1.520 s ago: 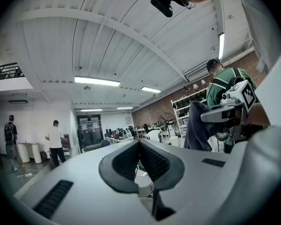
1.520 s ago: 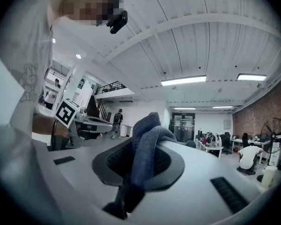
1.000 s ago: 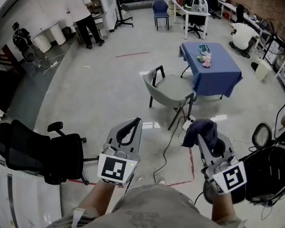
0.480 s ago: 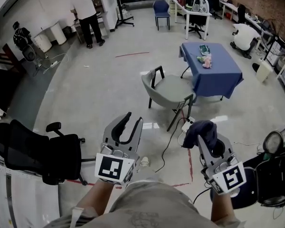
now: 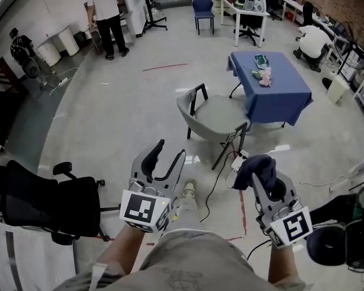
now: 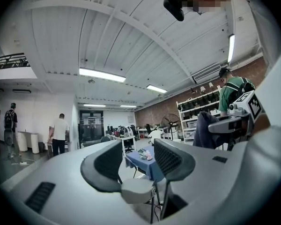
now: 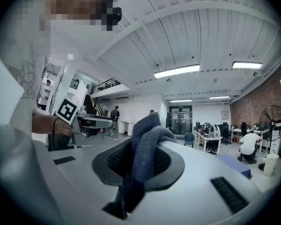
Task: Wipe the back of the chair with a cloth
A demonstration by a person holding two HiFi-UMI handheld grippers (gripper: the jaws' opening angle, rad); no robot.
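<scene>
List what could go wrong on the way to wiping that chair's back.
The black cable snakes across the floor on the near side of the chair, so it could trip someone walking up. The cloth sits bunched in the right gripper; wiping might tug it loose.

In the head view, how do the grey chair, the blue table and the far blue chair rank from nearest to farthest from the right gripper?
1. Grey chair, just ahead of the right gripper, slightly to its left.
2. Blue table, behind the chair, to the right.
3. Blue chair, far at the back of the room.
</scene>
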